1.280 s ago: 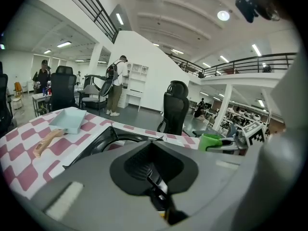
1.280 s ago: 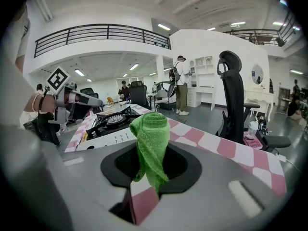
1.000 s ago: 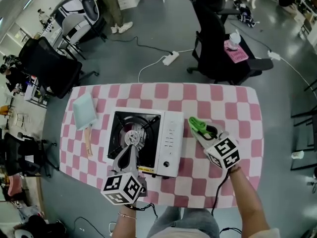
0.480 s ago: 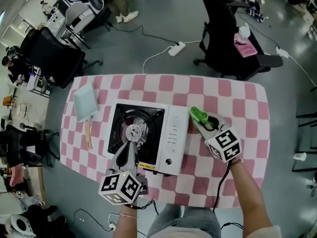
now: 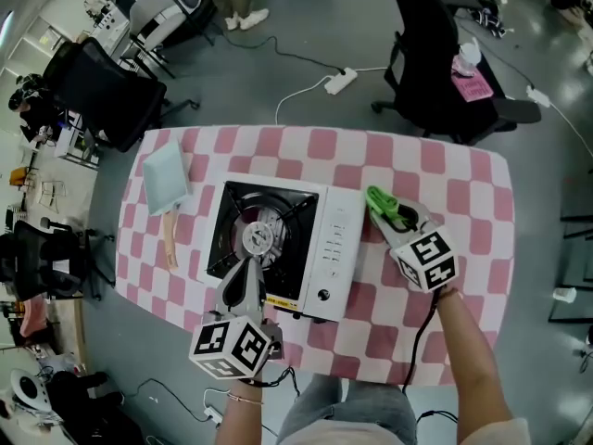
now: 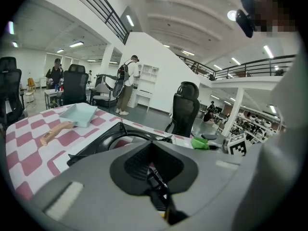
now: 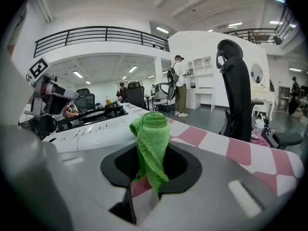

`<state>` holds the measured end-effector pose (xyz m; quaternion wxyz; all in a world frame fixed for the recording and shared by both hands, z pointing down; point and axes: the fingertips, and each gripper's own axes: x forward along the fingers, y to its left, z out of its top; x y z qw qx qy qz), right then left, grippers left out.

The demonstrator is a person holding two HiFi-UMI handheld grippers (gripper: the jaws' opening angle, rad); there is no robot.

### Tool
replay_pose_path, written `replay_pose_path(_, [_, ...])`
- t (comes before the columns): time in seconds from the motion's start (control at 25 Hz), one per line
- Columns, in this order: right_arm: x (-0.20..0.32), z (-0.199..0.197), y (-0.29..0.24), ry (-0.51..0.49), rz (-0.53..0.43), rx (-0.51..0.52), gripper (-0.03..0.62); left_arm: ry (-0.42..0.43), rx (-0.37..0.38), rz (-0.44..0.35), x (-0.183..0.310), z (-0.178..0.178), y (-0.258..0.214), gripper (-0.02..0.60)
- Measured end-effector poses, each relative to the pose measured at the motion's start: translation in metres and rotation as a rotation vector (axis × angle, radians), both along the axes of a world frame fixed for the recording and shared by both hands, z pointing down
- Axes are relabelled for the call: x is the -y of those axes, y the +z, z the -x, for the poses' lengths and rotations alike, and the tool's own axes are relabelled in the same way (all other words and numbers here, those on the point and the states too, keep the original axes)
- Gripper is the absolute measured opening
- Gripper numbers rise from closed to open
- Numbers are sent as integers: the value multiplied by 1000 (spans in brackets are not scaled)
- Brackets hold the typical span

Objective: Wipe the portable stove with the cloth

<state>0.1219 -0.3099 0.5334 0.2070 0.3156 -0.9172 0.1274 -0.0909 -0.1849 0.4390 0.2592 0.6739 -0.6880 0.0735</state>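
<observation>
The portable stove sits mid-table, with a black burner well and a white control panel on its right side. My right gripper is shut on a bunched green cloth, held just off the stove's right edge above the checkered table. In the right gripper view the cloth stands up between the jaws, with the stove to the left. My left gripper is shut on nothing and points across the stove's near edge toward the burner. The left gripper view shows the stove ahead and the cloth to the right.
A pale blue tray and a tan wooden-handled tool lie on the table's left part. The pink-and-white checkered table is ringed by black office chairs. A power strip and cables lie on the floor beyond.
The head view has shifted a little. My right gripper with the cloth has edged slightly closer to the stove's right side. The left gripper holds its place at the stove's near edge.
</observation>
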Motion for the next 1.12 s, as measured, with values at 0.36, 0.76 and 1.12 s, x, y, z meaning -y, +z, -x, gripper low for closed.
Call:
replay_pose_path(0.36, [3,2,8,20,50,37,101,-10,-4,5,-4,3,2,0])
replay_pose_path(0.76, [2,4,10,21,75,63,101,-16,-9,7,-7,5,4,0])
replay_pose_path(1.12, [-2,5,12,20,107,97,101,-19,-9,8,-11,7,3,0])
